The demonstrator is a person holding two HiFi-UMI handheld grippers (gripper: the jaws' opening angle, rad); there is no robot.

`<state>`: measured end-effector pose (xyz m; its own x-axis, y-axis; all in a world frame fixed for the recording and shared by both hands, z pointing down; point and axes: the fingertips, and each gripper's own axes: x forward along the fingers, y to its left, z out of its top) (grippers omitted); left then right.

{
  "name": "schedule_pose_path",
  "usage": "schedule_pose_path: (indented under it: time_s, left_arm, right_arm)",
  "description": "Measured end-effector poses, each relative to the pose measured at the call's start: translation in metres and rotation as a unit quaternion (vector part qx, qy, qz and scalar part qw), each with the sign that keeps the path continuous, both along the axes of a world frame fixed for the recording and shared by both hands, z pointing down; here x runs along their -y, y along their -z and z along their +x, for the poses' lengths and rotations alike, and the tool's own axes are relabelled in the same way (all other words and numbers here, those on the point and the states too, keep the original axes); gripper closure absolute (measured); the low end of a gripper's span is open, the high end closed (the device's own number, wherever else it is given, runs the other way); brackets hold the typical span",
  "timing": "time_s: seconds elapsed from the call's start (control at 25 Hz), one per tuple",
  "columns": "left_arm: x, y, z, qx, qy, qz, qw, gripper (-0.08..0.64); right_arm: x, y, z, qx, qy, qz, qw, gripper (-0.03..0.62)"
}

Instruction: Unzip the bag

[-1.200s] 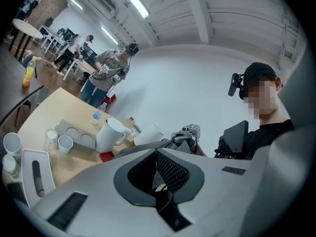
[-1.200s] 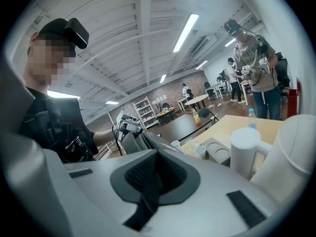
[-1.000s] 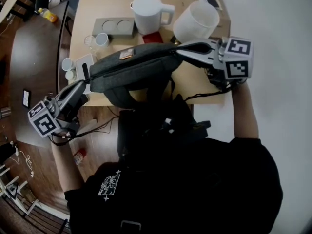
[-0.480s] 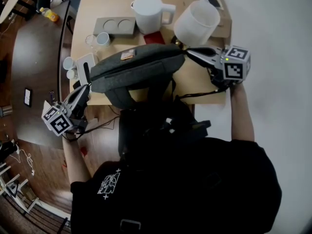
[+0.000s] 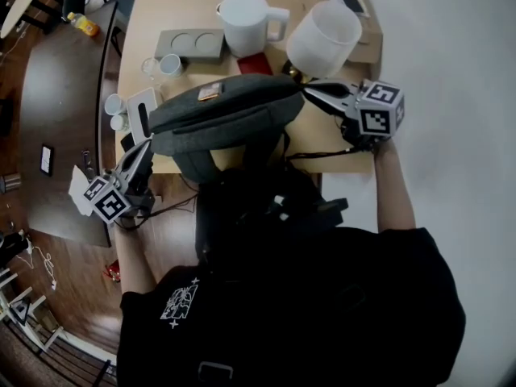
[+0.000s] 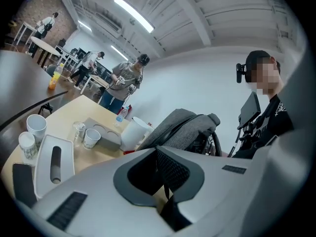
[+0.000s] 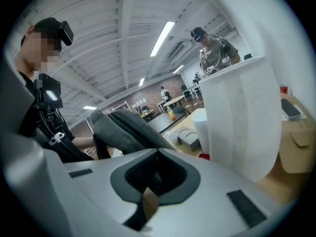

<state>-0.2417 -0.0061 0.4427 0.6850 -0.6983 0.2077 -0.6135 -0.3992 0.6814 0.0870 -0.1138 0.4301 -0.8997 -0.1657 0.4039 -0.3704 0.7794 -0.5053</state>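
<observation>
A: Where is the bag (image 5: 222, 115) sitting?

B: It is lying on the desk (image 5: 330, 131) along the near edge, with its dark straps (image 5: 197, 161) hanging over that edge toward the person. A white jug (image 5: 246, 21) and a white tub (image 5: 324, 37) are standing just behind it.

A: Which way is it running?

B: Its long axis is running left to right across the person, with the right end angling slightly farther away. A seam line (image 5: 226, 123), probably the zip, is following that same axis on the side facing the person. I am not making out a puller anywhere.

A: What are the fingers doing?

B: Both pairs are pressing fully together. The left gripper (image 5: 143, 147) is pointing at the bag's left end from just beside the desk's corner. The right gripper (image 5: 313, 93) is pointing at the right end, with its tips touching the fabric or very nearly. I am seeing nothing bulging between either pair, though a thin tab there would be hard to rule out.

A: So what is the coming move hinging on?

B: I am judging that one hand needs to pin an end while the other finds the puller and drags it along that left-to-right line. The right hand is looking marginally nearer, but the choice depends on which end the puller is hiding at.
</observation>
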Motion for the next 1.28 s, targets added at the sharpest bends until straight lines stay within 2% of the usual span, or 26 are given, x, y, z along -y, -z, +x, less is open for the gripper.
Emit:
schedule_pose_path:
  time_s: [0.12, 0.28, 0.36, 0.44, 0.52, 0.64, 0.76, 0.88, 0.96, 1.16, 1.28]
  left_arm:
    - [0.0, 0.0, 0.001, 0.002, 0.003, 0.006, 1.0, 0.56]
    - [-0.001, 0.014, 0.0, 0.035, 0.012, 0.041, 0.9985, 0.551]
    - [0.001, 0.031, 0.0, 0.053, 0.02, 0.068, 0.9961, 0.427]
    - [0.004, 0.055, -0.005, 0.071, 0.035, 0.099, 0.9919, 0.423]
    - [0.007, 0.083, -0.012, 0.096, 0.058, 0.136, 0.9844, 0.423]
    - [0.017, 0.132, -0.007, 0.144, 0.074, 0.197, 0.9669, 0.423]
    - [0.035, 0.173, 0.022, 0.165, 0.072, 0.252, 0.9508, 0.425]
    - [0.055, 0.191, 0.053, 0.189, 0.071, 0.284, 0.9374, 0.448]
    - [0.064, 0.194, 0.072, 0.201, 0.067, 0.295, 0.9316, 0.459]
    - [0.071, 0.202, 0.107, 0.208, 0.079, 0.317, 0.9219, 0.468]
    - [0.072, 0.196, 0.115, 0.207, 0.086, 0.314, 0.9225, 0.489]
  right_arm:
    - [-0.002, 0.001, -0.002, 0.007, 0.006, 0.012, 1.0, 0.579]
    - [-0.005, 0.008, -0.003, 0.004, 0.022, 0.067, 0.997, 0.568]
    - [-0.008, 0.017, -0.005, 0.01, 0.028, 0.09, 0.995, 0.508]
    - [-0.009, 0.033, -0.002, 0.019, 0.021, 0.114, 0.993, 0.469]
    - [-0.007, 0.057, 0.002, 0.031, 0.008, 0.148, 0.989, 0.469]
    - [-0.004, 0.109, -0.009, 0.072, -0.006, 0.201, 0.977, 0.469]
    - [-0.005, 0.147, -0.04, 0.102, -0.011, 0.251, 0.962, 0.469]
    - [-0.005, 0.165, -0.073, 0.126, -0.017, 0.275, 0.953, 0.471]
    - [-0.002, 0.167, -0.085, 0.121, -0.018, 0.288, 0.95, 0.494]
    - [-0.001, 0.172, -0.098, 0.114, -0.016, 0.316, 0.942, 0.494]
    - [-0.007, 0.166, -0.113, 0.098, -0.014, 0.32, 0.942, 0.503]
